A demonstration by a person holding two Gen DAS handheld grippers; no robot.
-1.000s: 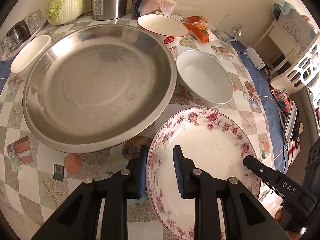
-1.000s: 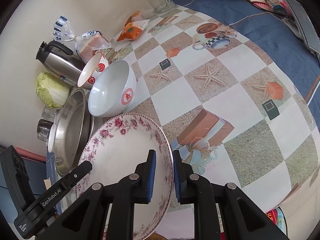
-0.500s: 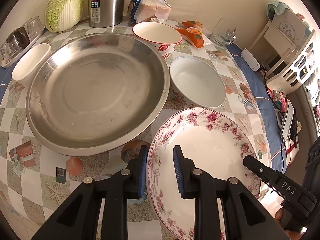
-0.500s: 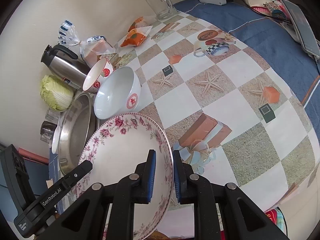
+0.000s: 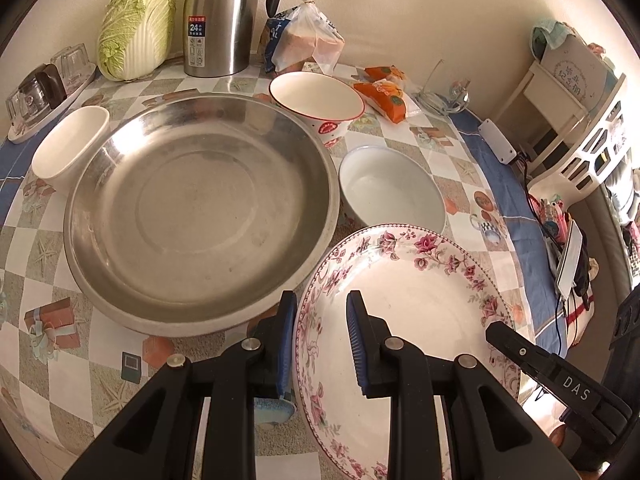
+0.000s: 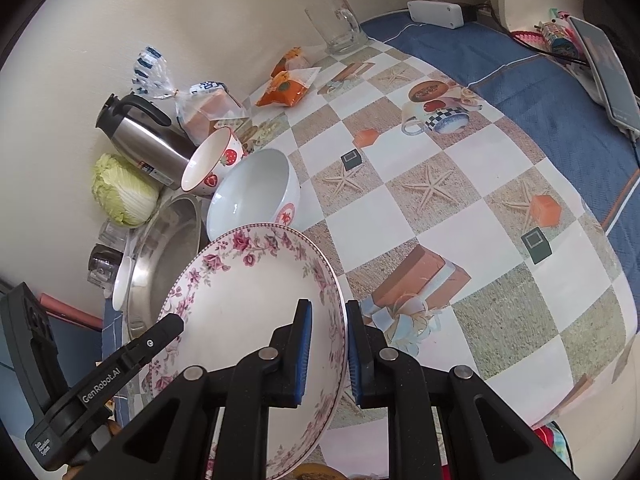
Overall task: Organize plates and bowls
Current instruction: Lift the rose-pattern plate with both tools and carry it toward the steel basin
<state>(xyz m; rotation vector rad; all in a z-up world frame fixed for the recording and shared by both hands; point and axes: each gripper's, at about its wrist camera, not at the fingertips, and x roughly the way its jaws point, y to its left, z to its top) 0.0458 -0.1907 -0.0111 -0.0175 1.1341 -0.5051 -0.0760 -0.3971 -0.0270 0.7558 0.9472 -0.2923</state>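
A white plate with a pink flower rim (image 5: 412, 300) is held between both grippers near the table's front edge, just right of the big steel basin (image 5: 200, 208). My left gripper (image 5: 320, 316) is shut on the plate's left rim, one blue pad inside and one outside. My right gripper (image 6: 325, 316) is shut on the opposite rim, and in that view the plate (image 6: 256, 280) looks tilted and off the table. Beyond the plate stand a white bowl (image 5: 392, 196), a red-rimmed bowl (image 5: 316, 100) and, left of the basin, a small white bowl (image 5: 68, 148).
A steel kettle (image 5: 220, 20), a cabbage (image 5: 136, 28), bagged bread (image 5: 304, 40) and orange packets (image 5: 384, 96) line the wall. A tray of glasses (image 5: 40, 88) sits far left and a glass mug (image 6: 340, 28) far right. The chequered tablecloth (image 6: 460, 200) lies bare to the right.
Both grippers have tipped up slightly with the plate still gripped, so more of the kettle and wall shows. Bowls and basin have not moved on the table.
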